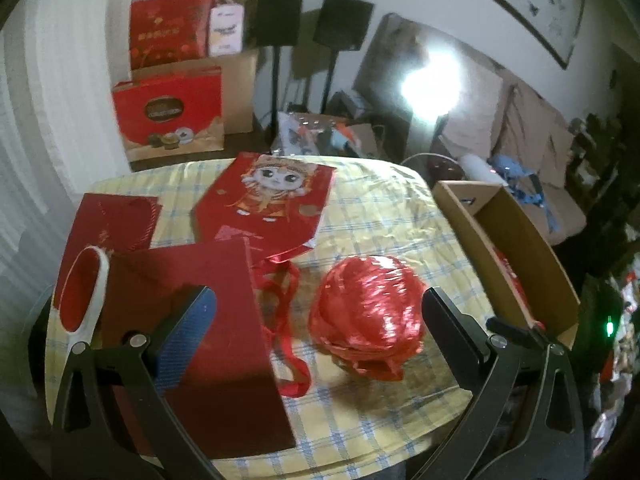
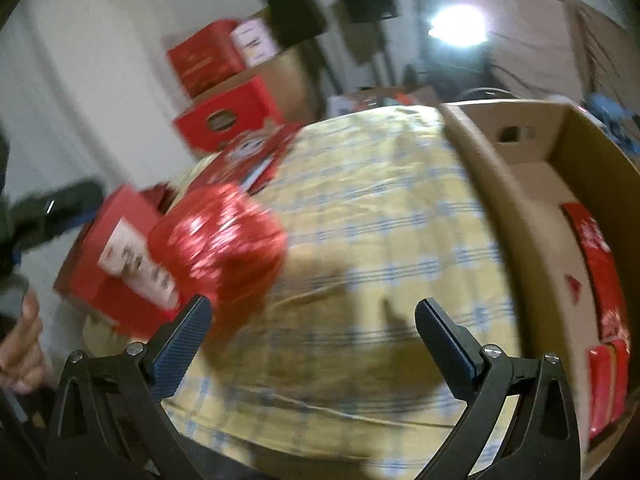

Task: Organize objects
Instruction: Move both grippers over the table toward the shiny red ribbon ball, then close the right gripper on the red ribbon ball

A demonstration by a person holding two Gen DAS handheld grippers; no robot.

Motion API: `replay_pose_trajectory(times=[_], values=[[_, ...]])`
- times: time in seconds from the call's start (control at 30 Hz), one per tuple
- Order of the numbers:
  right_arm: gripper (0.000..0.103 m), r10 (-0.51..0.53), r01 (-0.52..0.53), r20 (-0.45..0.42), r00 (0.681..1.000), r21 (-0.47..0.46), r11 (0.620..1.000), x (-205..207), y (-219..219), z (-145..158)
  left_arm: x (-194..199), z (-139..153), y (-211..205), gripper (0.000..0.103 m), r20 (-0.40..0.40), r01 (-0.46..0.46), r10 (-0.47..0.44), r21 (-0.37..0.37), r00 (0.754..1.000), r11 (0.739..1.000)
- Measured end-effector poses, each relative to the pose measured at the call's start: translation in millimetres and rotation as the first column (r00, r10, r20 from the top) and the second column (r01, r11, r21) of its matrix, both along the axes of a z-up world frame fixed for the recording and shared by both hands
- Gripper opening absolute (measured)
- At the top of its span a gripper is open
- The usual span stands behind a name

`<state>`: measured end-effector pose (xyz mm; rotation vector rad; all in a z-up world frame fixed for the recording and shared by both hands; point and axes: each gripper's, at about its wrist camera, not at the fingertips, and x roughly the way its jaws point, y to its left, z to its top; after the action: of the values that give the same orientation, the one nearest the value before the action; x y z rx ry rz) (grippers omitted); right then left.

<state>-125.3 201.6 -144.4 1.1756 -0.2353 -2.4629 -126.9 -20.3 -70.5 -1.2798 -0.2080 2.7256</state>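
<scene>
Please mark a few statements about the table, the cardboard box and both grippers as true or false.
1. The left gripper is open and holds nothing. True.
2. The shiny red ribbon ball lies inside the cardboard box. False: it rests on the checked tablecloth, outside the box.
3. The cardboard box already has red packaging in it. True: red items lie along its inside.
4. The right gripper is shut on the ribbon ball. False: its jaws are spread wide with nothing between them.
5. The red bag with the cartoon cat lies flat on the table. True.
6. The tablecloth is plain white. False: it is yellow with blue checks.
</scene>
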Motion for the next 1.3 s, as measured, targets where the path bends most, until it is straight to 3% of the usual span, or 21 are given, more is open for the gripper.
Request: replay_pose_trajectory(times=[0.27,0.57,0.67,0.83,0.97,1.07,1.1,1.3], values=[[0.102,0.083,-0.084,0.017,0.996,0.063,0.994,-4,-45,-20,0,-5,-3,0.103,-0.009,-0.023,0.022,-0.057,1.0,0.998],[0.091,-0.02,0.02,0.0,1.0,0.009,1.0,-21,-32,-19,6,-1,6,0.103,-0.034,-0.004,0.001,-0.084,0.999,0.996],[0.083,-0.055,0.055,-0.016,0.998,-0.009,0.998,-23,-26,-15,7,-1,10,0.103,-0.04,0.007,-0.011,-0.1,0.999,0.995],[0.061,-0.066,0.066,0.003,0.998,-0.065,0.996,-27,-20,-16,6,-4,18,0.103,-0.035,0.03,-0.035,-0.124,0.999,0.992],[0.055,-0.054,0.053,-0.011,0.998,-0.055,0.997,-29,-27,-19,7,-4,22,0.103,-0.038,0.049,-0.054,-0.11,0.998,0.993],[0.037,-0.038,0.037,-0.019,0.999,-0.074,0.997,-33,-33,-22,5,-6,24,0.103,-0.029,0.056,-0.059,-0.115,0.998,0.992],[0.026,-0.035,0.033,-0.023,0.999,-0.077,0.996,-33,-34,-22,5,-7,25,0.103,-0.029,0.054,-0.058,-0.123,0.998,0.991],[0.018,-0.054,0.049,-0.073,0.996,-0.072,0.996,-25,-26,-12,8,-8,36,0.103,-0.016,0.097,-0.101,-0.153,0.995,0.983]])
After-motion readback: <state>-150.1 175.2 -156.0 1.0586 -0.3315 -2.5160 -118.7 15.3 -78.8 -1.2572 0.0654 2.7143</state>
